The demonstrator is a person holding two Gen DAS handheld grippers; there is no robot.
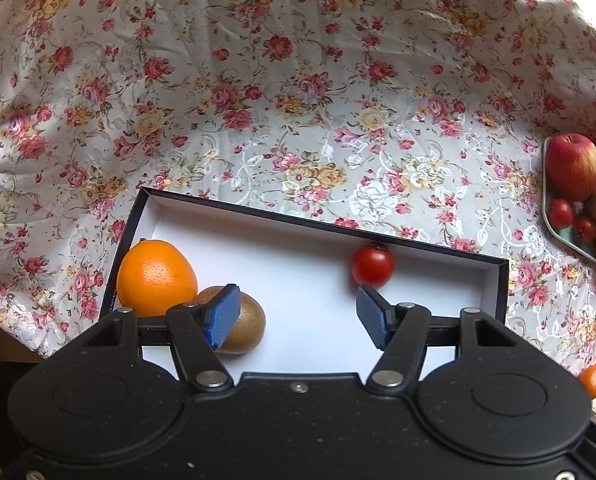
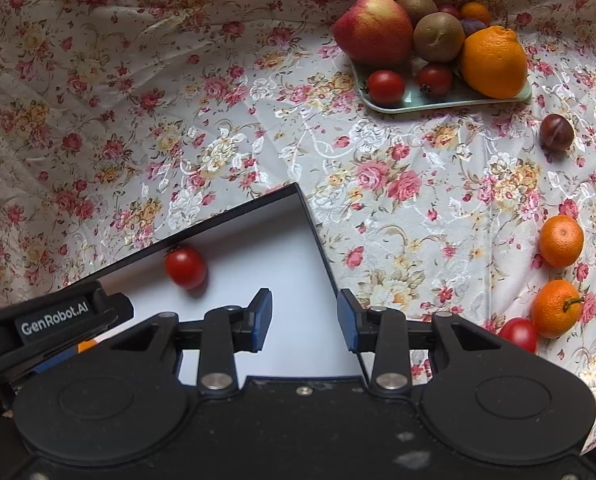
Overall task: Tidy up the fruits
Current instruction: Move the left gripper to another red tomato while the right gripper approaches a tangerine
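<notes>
A black-rimmed box with a white floor (image 1: 310, 248) holds an orange (image 1: 156, 278), a kiwi (image 1: 248, 322) and a cherry tomato (image 1: 372, 265). My left gripper (image 1: 298, 318) hangs open above the box floor, its left pad in front of the kiwi. My right gripper (image 2: 304, 320) is open over the box's right corner (image 2: 298, 216), nothing between its fingers; the tomato (image 2: 186, 267) lies to its left. A pale green tray (image 2: 418, 100) at the back right carries an apple (image 2: 372, 28), kiwis, an orange (image 2: 494, 62) and cherry tomatoes.
Loose on the floral cloth to the right are a dark plum (image 2: 556, 132), two mandarins (image 2: 561, 240) (image 2: 556, 308) and a cherry tomato (image 2: 518, 334). The left gripper's body (image 2: 54, 320) shows at the right wrist view's left edge. Cloth rises at the back.
</notes>
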